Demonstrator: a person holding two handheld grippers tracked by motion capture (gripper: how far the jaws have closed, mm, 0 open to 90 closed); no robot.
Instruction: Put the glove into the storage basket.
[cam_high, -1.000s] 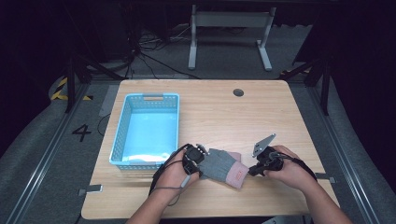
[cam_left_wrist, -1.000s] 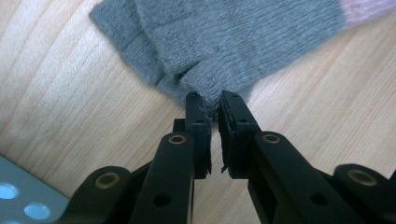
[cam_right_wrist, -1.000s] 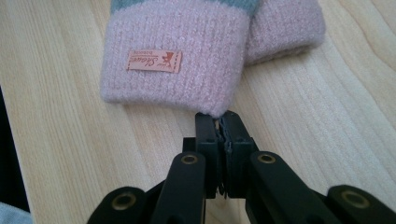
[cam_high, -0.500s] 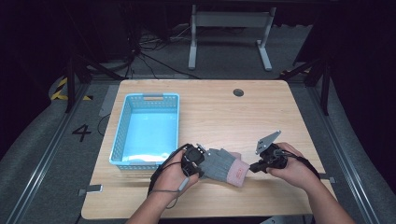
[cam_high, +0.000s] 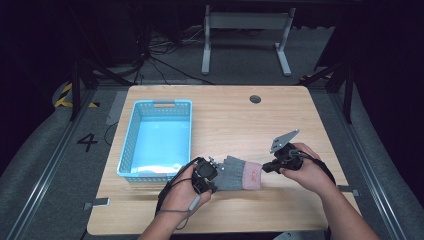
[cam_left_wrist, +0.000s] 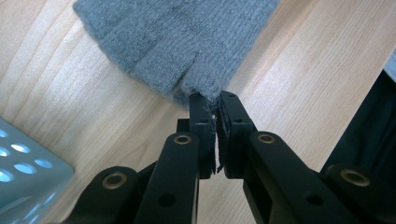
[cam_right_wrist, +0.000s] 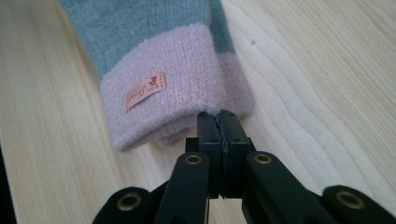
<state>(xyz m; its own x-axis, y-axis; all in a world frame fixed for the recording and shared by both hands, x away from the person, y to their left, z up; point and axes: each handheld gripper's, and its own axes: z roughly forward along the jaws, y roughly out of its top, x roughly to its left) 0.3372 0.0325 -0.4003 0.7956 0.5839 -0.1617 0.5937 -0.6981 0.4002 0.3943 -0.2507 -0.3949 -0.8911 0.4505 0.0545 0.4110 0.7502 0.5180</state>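
Two hand-held grippers hold one grey glove at its two ends, near the front edge of the table.

At the left stands a blue basket (cam_high: 156, 140) on the table (cam_high: 300, 120), and just beside its front right corner is the left hand-held gripper (cam_high: 206, 175). In the left gripper view its jaws are closed on a finger tip of the grey glove (cam_left_wrist: 187, 42), with the knitted edge pinched between them. The glove (cam_high: 241, 174) lies between the two grippers on the wood, fingers to the left and pink cuff (cam_right_wrist: 173, 84) to the right. The cuff carries a small orange label (cam_right_wrist: 144, 91). At the right, the right hand-held gripper (cam_high: 267, 167) has its jaws closed narrow at the cuff's edge; they have just been closing, and the cuff's rim seems pinched between them.
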